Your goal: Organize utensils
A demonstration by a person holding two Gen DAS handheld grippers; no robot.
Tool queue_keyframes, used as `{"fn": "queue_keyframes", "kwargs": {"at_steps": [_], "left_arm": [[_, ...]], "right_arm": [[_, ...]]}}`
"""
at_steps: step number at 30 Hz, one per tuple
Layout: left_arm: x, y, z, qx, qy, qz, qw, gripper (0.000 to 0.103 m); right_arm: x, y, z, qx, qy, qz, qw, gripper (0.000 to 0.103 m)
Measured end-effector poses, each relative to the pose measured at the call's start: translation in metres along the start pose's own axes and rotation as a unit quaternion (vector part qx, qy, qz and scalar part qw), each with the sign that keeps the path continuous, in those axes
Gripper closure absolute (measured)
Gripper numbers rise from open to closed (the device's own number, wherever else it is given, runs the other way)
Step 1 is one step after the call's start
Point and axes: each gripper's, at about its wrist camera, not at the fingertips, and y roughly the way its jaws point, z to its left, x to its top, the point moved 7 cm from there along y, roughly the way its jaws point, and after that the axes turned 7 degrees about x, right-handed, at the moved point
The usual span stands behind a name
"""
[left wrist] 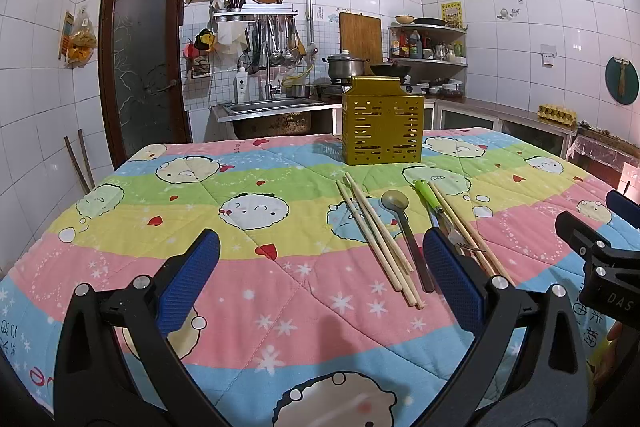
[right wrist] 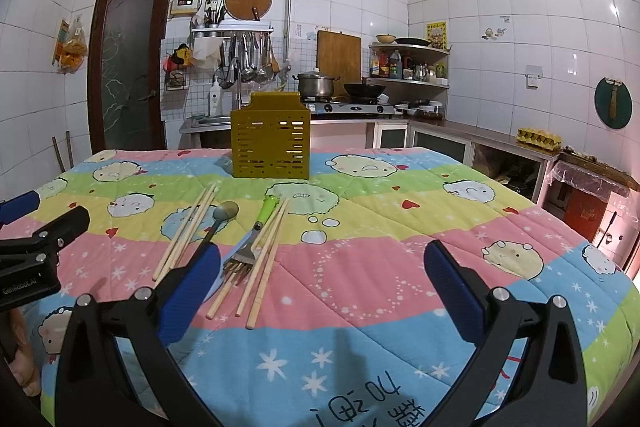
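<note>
Hovering released, both the left claw [left wrist: 320, 279] and right claw [right wrist: 322, 287], over the quilted bench [right wrist: 400, 219] where chopsticks [right wrist: 264, 259], spoon [right wrist: 224, 215] and green-handled fork [right wrist: 252, 239] are lying before the yellow slotted holder [right wrist: 271, 143].

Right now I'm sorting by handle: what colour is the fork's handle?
Bright green, on the fork; clearest in the right wrist view.

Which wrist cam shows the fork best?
Right wrist. The green-handled fork lies in full view there, from handle to tines resting across chopsticks. In the left wrist view, that gripper's own right finger covers much of the fork, so only the handle and part of the tines show.
</note>
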Motion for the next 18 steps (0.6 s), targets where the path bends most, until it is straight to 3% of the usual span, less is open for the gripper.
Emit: {"fn": "queue_keyframes", "kwargs": {"at_steps": [18], "left_arm": [[0.0,-0.0005,-0.0007,0.0,0.0,0.0,1.0,0.005]], "right_arm": [[-0.001,-0.002,0.0003,-0.002,0.004,-0.004,1.0,0.004]]}}
